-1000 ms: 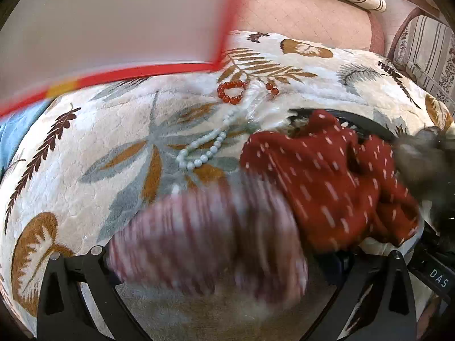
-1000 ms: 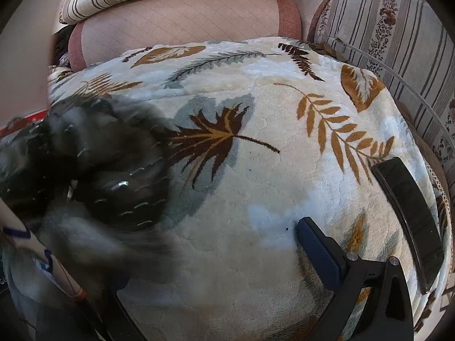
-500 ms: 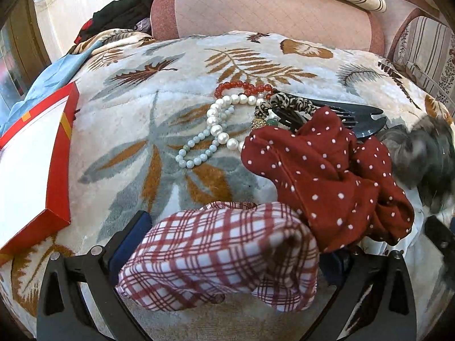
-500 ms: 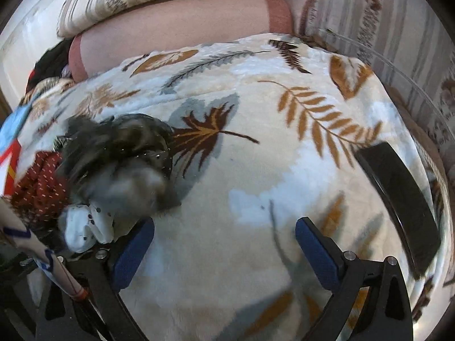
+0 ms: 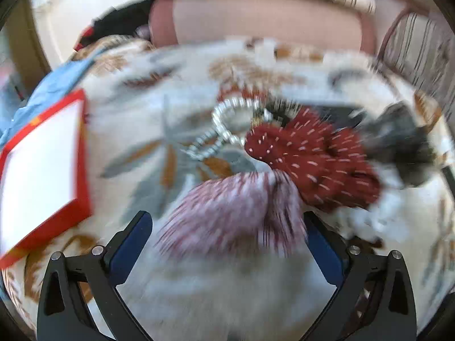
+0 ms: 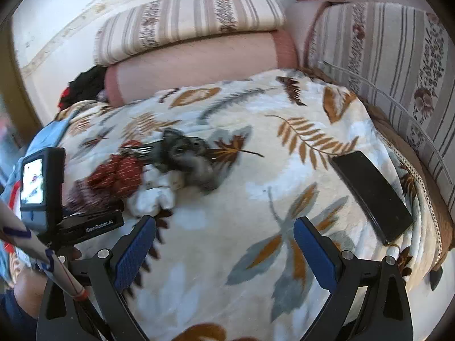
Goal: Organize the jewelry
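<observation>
A red-and-white plaid scrunchie (image 5: 233,213) lies on the leaf-print blanket between the wide-apart fingers of my left gripper (image 5: 226,221), which is open. Beyond it sit a red dotted scrunchie (image 5: 307,159), a pearl necklace (image 5: 224,130), a red bead bracelet (image 5: 236,92) and a dark grey scrunchie (image 5: 401,142). The view is blurred. My right gripper (image 6: 224,224) is open over bare blanket. From there the dark scrunchie (image 6: 187,156), the red one (image 6: 119,173) and a white one (image 6: 153,196) lie ahead to the left.
An open red box with a white inside (image 5: 82,156) lies at the left. A black flat case (image 6: 369,196) rests near the blanket's right edge. Striped cushions (image 6: 187,20) and a pink bolster (image 6: 199,62) line the back. The left gripper's camera unit (image 6: 42,182) stands at left.
The red box has gone from above the pile down to the left. The dark scrunchie now lies on the blanket, and the right gripper has drawn back from it. Both views have pulled back.
</observation>
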`<state>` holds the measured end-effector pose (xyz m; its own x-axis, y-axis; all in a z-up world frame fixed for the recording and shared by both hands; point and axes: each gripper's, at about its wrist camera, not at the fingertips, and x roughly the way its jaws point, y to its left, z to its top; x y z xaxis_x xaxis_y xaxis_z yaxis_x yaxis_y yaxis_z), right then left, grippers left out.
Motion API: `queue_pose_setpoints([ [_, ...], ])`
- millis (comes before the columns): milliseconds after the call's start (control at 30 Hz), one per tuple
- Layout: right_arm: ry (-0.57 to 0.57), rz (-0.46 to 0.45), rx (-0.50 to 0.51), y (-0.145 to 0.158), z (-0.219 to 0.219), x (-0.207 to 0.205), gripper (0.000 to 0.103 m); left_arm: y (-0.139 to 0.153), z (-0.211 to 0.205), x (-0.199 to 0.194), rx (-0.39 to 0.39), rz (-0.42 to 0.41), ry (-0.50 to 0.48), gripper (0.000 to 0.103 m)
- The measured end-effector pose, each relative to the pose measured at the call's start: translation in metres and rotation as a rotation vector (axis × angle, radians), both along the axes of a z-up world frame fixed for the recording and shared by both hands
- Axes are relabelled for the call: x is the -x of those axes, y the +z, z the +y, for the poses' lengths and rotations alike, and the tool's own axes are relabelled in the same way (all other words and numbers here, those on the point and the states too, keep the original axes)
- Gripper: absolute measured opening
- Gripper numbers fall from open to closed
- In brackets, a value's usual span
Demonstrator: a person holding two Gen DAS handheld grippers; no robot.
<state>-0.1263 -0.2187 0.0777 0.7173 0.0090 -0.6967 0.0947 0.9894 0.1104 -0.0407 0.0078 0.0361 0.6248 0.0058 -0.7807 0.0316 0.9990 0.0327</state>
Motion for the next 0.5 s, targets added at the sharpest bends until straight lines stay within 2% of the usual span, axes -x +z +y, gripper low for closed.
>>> queue_pose_setpoints([
  [133, 0.028, -0.033, -0.005, 0.017, 0.006, 0.018, 0.1, 0.06, 0.01, 0.061, -0.001, -0.163, -0.018, 0.103],
  [233, 0.036, -0.067, -0.036, 0.038, 0.01, 0.029, 0.1, 0.096, 0.017, 0.095, 0.001, -0.222, -0.029, 0.103],
  [333, 0.044, -0.108, -0.052, 0.057, 0.014, 0.039, 0.1, 0.121, 0.024, 0.115, -0.011, -0.272, -0.018, 0.103],
  [500, 0.062, -0.15, -0.044, 0.077, 0.023, 0.051, 0.1, 0.138, 0.035, 0.132, 0.003, -0.305, 0.005, 0.103],
])
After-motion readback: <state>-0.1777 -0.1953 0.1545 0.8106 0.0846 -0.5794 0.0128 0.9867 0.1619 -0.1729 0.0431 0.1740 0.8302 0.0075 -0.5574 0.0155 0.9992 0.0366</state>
